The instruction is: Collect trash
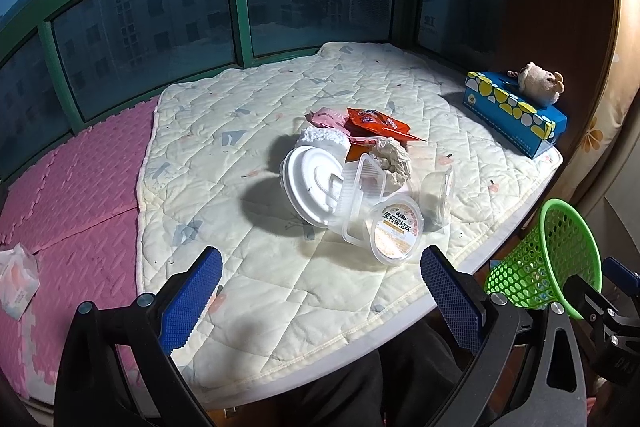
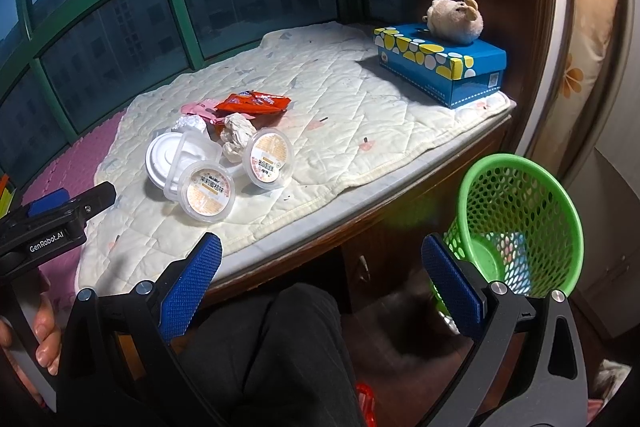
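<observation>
A pile of trash lies on the quilted cream pad (image 1: 304, 291): a white round lid (image 1: 310, 183), clear plastic tubs (image 1: 362, 203), two jelly cups with orange labels (image 1: 396, 231) (image 2: 269, 159), a crumpled paper ball (image 1: 394, 159), a red snack wrapper (image 1: 378, 123) and a pink wrapper (image 1: 326, 117). A green mesh basket (image 2: 516, 223) hangs past the pad's right edge. My left gripper (image 1: 320, 303) is open, short of the pile, holding nothing. My right gripper (image 2: 322, 291) is open with its right finger against the basket's outer wall.
A blue tissue box (image 2: 440, 67) with a small plush toy (image 2: 454, 21) on top sits at the pad's far right corner. Pink foam mats (image 1: 72, 195) lie to the left with a tissue pack (image 1: 18, 277). Green-framed windows (image 1: 236, 3) close the back. A person's dark-trousered knees (image 2: 280, 347) are below.
</observation>
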{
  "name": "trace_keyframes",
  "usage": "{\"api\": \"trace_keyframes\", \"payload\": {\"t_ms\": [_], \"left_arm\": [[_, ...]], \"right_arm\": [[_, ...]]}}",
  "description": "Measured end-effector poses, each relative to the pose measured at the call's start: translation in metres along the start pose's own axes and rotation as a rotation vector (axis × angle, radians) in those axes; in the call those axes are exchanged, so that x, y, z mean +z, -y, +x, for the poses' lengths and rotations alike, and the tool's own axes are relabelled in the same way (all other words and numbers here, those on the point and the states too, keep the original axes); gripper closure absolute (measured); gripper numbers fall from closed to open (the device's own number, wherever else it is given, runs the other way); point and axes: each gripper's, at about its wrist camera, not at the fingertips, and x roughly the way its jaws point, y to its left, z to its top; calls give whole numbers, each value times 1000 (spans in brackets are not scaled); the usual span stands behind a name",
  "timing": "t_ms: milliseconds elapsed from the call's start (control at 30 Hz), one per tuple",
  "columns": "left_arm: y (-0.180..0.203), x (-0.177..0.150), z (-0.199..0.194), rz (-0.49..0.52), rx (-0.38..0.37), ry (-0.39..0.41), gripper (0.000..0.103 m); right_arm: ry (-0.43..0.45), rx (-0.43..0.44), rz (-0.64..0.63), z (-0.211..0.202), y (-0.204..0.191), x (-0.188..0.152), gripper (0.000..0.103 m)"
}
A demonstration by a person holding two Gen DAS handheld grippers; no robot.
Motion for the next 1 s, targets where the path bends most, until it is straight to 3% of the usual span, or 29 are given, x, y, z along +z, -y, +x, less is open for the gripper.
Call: {"api": "trace_keyframes", "payload": {"t_ms": [300, 500, 633, 1000], "left_arm": [[3, 2, 0, 27, 23, 24, 7], [2, 5, 6, -29, -37, -43, 7], [2, 7, 10, -24, -36, -58, 7], [3, 17, 18, -11, -28, -23, 7]], "right_arm": [[-8, -1, 1, 3, 1, 1, 4], [-14, 2, 2, 7, 0, 3, 4], [-15, 4, 1, 11, 0, 5, 4], [-26, 6, -8, 21, 0, 9, 4]]}}
